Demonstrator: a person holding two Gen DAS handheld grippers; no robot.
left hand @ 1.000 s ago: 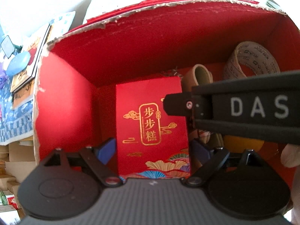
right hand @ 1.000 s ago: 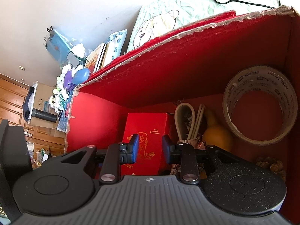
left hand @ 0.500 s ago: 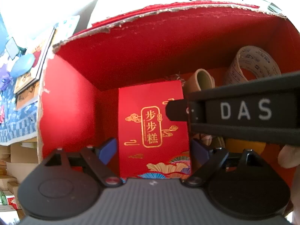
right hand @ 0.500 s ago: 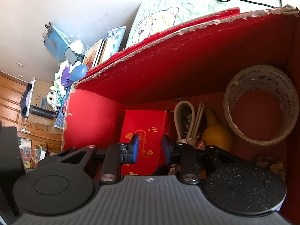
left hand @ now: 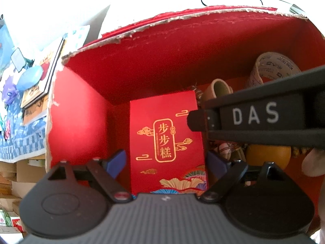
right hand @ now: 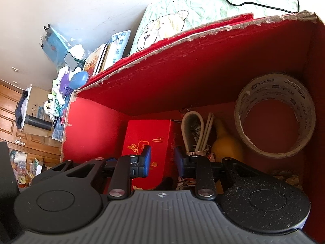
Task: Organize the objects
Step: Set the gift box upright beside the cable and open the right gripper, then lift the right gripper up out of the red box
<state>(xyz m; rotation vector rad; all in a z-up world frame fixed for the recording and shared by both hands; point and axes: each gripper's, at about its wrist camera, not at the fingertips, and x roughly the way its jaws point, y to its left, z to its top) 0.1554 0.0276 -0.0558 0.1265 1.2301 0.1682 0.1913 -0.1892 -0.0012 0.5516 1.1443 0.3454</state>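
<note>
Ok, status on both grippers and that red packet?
Left gripper open, straddling red packet. Right gripper partly open, empty. Packet upright in red box. Tape roll alongside.

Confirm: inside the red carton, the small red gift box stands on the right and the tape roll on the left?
Sides are swapped. In the right wrist view the small red gift box stands on the left of the red carton, and the tape roll leans at the right. Both are inside the carton, as stated.
</note>
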